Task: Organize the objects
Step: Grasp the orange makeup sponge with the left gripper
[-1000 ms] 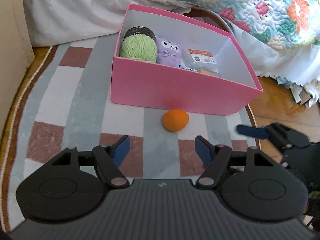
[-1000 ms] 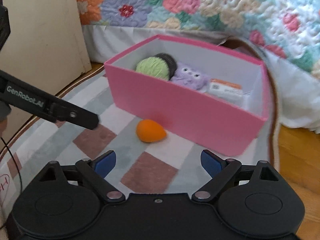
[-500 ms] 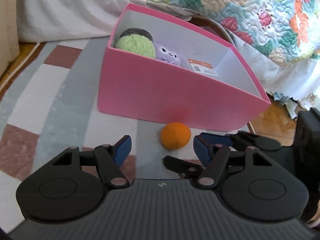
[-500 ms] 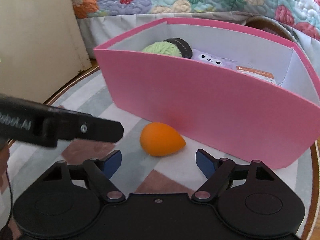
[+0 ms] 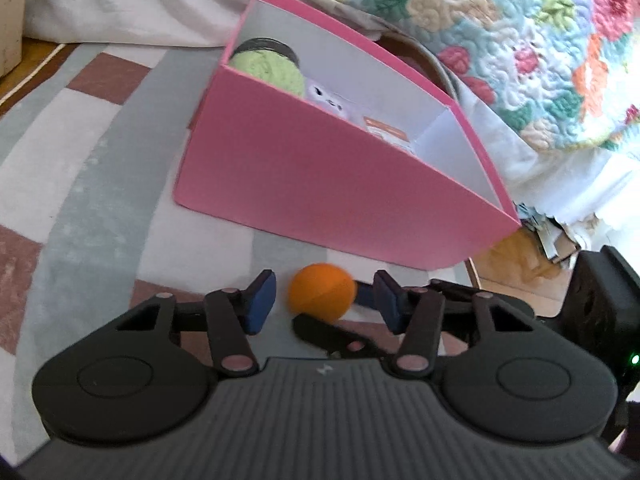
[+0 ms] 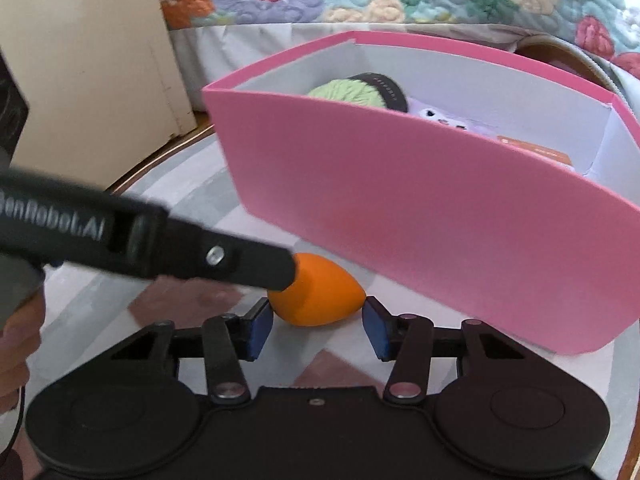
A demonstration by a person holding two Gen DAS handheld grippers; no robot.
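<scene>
An orange egg-shaped sponge [image 5: 322, 293] [image 6: 316, 295] lies on the rug just in front of the pink box [image 5: 332, 196] [image 6: 420, 236]. My right gripper [image 6: 318, 326] is open with the sponge between its blue pads, which stand close to its sides. My left gripper [image 5: 324, 304] is open, just behind the sponge; one of its fingers [image 6: 240, 258] crosses the right wrist view and reaches the sponge's left end. The box holds a green yarn ball [image 5: 268, 68] [image 6: 352, 94], a purple plush [image 5: 332, 102] and an orange-labelled packet [image 5: 386, 134].
A striped grey, white and brown rug [image 5: 80, 152] covers the floor. A bed with a floral quilt [image 5: 520, 40] stands behind the box. A cream cabinet [image 6: 100, 60] stands at the left. Wood floor and paper scraps [image 5: 552, 236] lie at the right.
Both grippers have moved in towards the sponge. The right gripper's pads now flank it, and the left gripper's finger has come up to its left end.
</scene>
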